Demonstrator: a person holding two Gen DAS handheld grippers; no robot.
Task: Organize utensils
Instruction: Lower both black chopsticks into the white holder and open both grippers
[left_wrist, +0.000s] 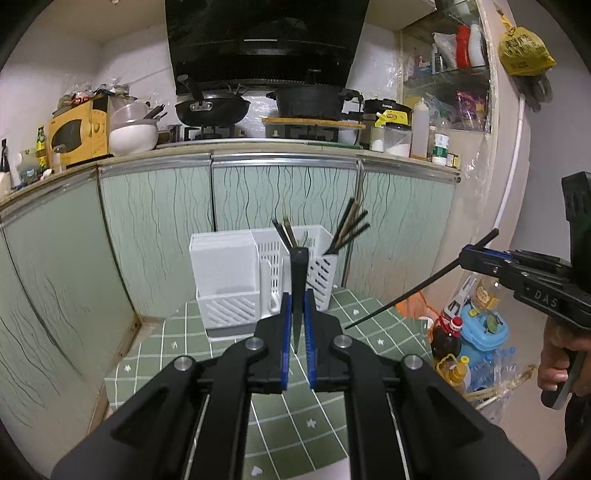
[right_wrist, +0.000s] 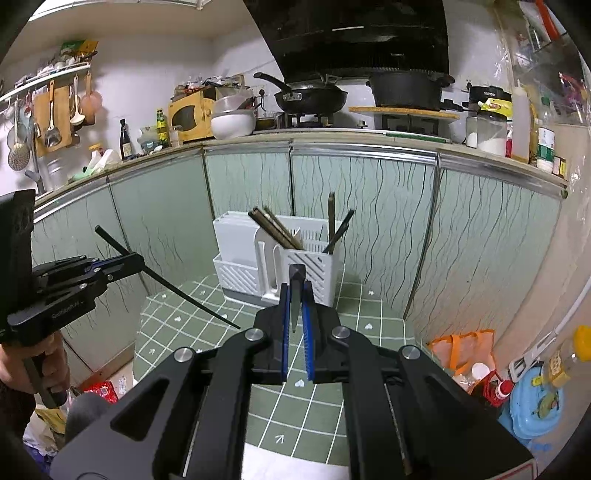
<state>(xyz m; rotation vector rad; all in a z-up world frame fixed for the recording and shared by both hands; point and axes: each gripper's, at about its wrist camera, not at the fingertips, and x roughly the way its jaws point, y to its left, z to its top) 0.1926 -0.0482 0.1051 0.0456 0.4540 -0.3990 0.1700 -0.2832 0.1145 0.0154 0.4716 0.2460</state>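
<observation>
centrally, white utensil caddy (left_wrist: 258, 273) on green-tiled worktop (left_wrist: 369, 325); chopsticks (left_wrist: 349, 230) upright in two slotted compartments, tall left section's contents hidden. "supor" read on black cooker (left_wrist: 388, 107). left tool (left_wrist: 298, 295) and right tool (right_wrist: 296, 291) each pinching one dark chopstick (left_wrist: 406, 291), clear of caddy.

The right gripper (right_wrist: 297, 295) is clamped on a dark chopstick (right_wrist: 296, 291) seen end-on, above a green tiled surface (right_wrist: 369, 343). Just beyond it stands a white utensil holder (right_wrist: 236, 273) against the pale green cabinet doors (right_wrist: 251, 184), with more chopsticks (right_wrist: 277, 229) leaning in its far compartments. At the left, the left gripper (right_wrist: 136, 260) pinches another black chopstick (right_wrist: 192, 295) that slants down to the right.
</observation>
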